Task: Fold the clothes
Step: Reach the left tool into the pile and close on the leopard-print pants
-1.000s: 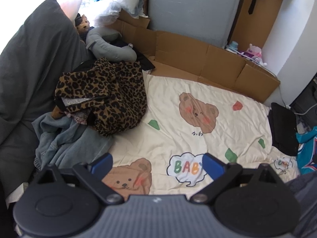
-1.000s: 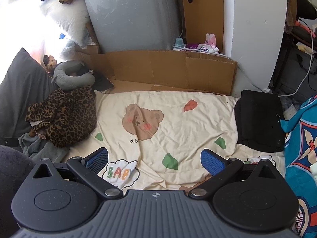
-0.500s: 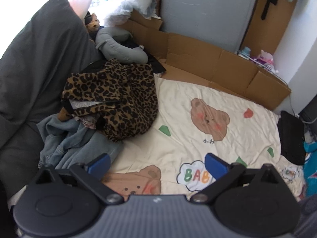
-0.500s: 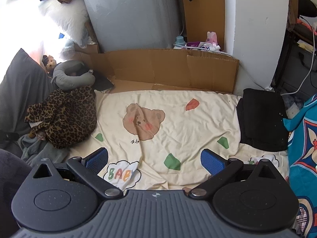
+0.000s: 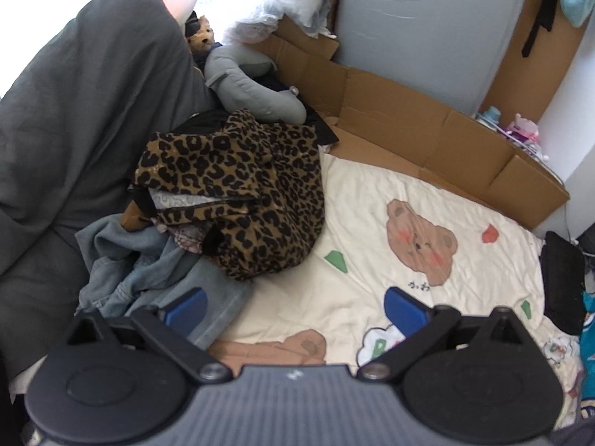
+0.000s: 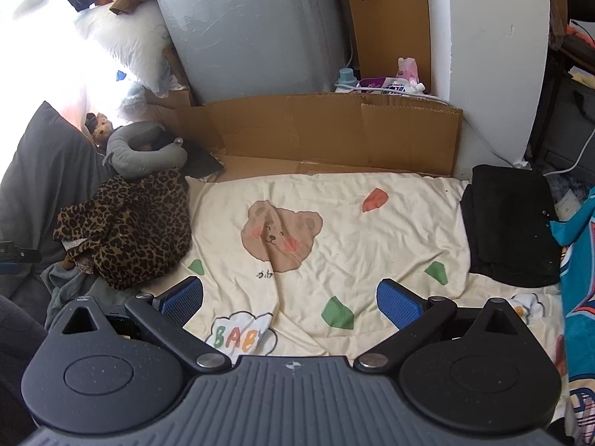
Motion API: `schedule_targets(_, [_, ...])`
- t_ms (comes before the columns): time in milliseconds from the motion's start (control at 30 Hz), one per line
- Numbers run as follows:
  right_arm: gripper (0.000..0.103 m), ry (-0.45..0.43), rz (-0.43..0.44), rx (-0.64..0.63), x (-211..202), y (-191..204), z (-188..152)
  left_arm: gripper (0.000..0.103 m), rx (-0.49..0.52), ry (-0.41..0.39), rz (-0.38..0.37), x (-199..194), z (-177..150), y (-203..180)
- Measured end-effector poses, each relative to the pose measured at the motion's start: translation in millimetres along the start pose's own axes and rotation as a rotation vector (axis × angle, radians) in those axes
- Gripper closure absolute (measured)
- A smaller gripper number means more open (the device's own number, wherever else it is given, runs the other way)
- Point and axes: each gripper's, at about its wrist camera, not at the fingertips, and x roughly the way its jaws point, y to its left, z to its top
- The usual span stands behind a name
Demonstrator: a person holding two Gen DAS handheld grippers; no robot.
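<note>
The left gripper [image 5: 295, 306] is wide apart and holds nothing. It hangs over the near left part of the bed, above the edge of some blue jeans [image 5: 148, 282]. The right gripper [image 6: 290, 299] is wide apart too, with nothing in it. It hangs over the cream blanket [image 6: 372, 230], which has brown bears and the word BABY on it.

The clothes to fold sit in a heap on the left side of the bed. On top is a leopard print garment [image 5: 245, 186], all bunched up. The jeans lie under it and stick out on the near side. A bit of pale patterned cloth [image 5: 178, 200] peeks out between them.

A big dark grey pillow [image 5: 81, 130] leans up on the far left, touching the heap. A grey neck pillow [image 5: 249, 89] lies just behind the heap, and a small teddy [image 5: 200, 35] sits by it. Brown cardboard [image 6: 327, 130] stands along the far edge of the bed. A folded black garment [image 6: 509, 223] lies on the right side of the bed, well apart from the heap.
</note>
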Motion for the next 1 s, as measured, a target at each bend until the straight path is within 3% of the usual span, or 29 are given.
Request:
schedule_targets(333, [0.001,0.013,0.057,0.009,29,3,-10,0.001,-0.042,-0.026,0.022,33,18,42])
schedule_targets(667, [0.001,0.017,0.065,0.038,61,-4,-17,0.005,-0.082,-0.091,0.112,57,48,93])
schedule_targets(1000, [0.001,0.033,0.079,0.033,91,4,-15,0.010,-0.131,-0.119,0.104,87,69,130])
